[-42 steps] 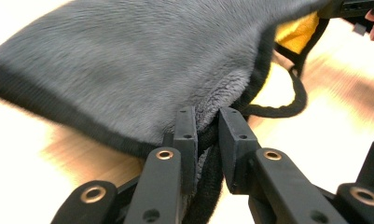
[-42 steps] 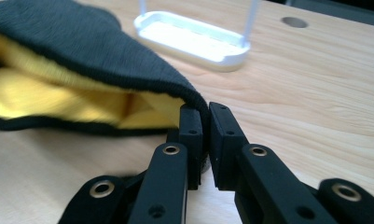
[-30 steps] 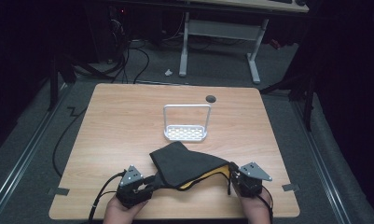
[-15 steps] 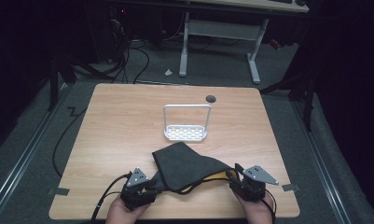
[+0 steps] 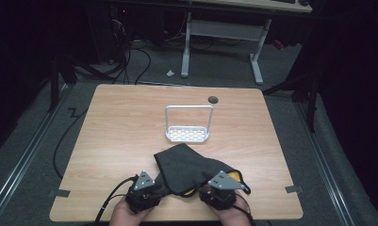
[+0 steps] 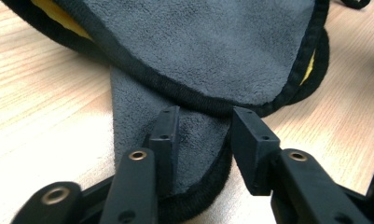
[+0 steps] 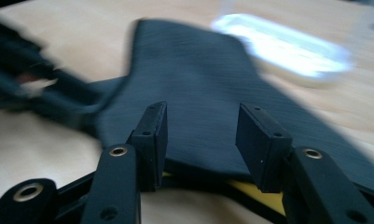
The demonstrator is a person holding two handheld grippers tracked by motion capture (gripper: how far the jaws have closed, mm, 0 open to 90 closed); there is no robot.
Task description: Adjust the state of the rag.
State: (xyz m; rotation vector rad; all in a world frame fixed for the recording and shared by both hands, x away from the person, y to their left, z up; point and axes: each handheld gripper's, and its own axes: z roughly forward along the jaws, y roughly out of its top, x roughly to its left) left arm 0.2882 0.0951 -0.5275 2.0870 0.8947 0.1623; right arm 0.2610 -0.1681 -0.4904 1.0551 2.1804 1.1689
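A dark grey cloth (image 5: 186,165) with a black hem and yellow underside lies crumpled on the wooden table (image 5: 120,127) near its front edge. My left gripper (image 5: 157,187) sits at the cloth's left corner. In the left gripper view the left gripper (image 6: 205,116) has just been closing, and its jaws stand apart with the folded cloth (image 6: 212,51) between them, pads not pressing. My right gripper (image 5: 214,187) is at the cloth's front right. In the blurred right gripper view the right gripper (image 7: 201,116) has just been opening, with the cloth (image 7: 198,70) edge lying between its spread jaws.
A small white wire rack (image 5: 187,125) with an upright handle stands mid-table just behind the cloth, and is a bright blur (image 7: 282,46) in the right gripper view. A dark grommet hole (image 5: 213,99) is near the far edge. Cables trail off the front left.
The right gripper has opened, let go of the cloth's right corner and slid left along the front edge. The cloth is bunched narrower. The left gripper has stayed in place.
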